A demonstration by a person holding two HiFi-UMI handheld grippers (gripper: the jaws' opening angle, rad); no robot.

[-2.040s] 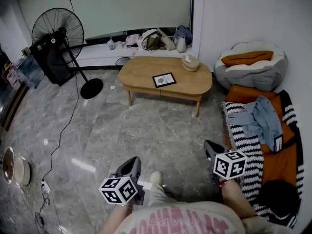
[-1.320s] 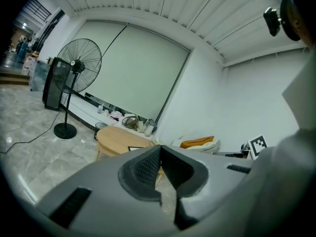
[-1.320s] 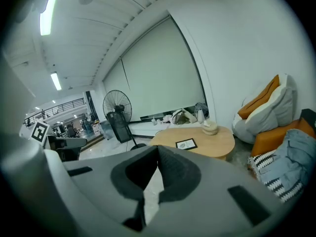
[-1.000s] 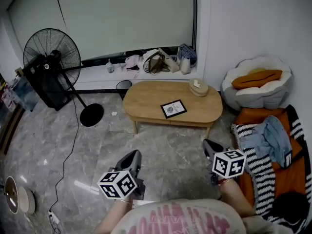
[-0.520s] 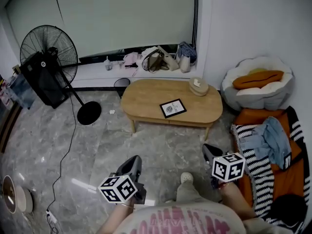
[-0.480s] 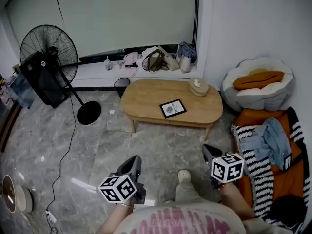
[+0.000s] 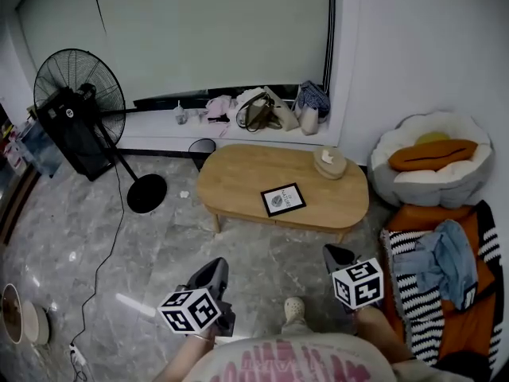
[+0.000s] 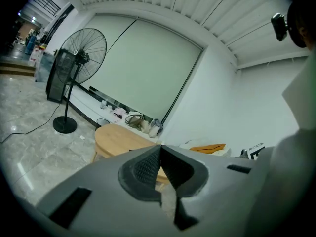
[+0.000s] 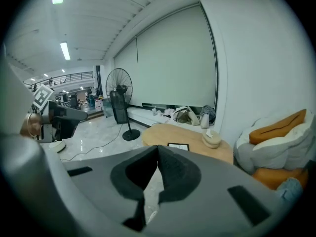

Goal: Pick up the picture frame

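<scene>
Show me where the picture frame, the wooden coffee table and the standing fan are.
picture frame [image 7: 283,200], head view, middle of its white print.
wooden coffee table [image 7: 235,183], head view, bare left part of the top.
standing fan [image 7: 79,86], head view, middle of its round grille.

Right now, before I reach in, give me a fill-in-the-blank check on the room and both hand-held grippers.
1. The black-edged rectangular picture frame lies flat on the oval wooden ___.
2. The left hand-held gripper and the right hand-held gripper both have their jaws ___, with nothing between them.
3. In the head view, the black pedestal fan stands at the picture's ___ side.
Missing words: table; shut; left.
</scene>
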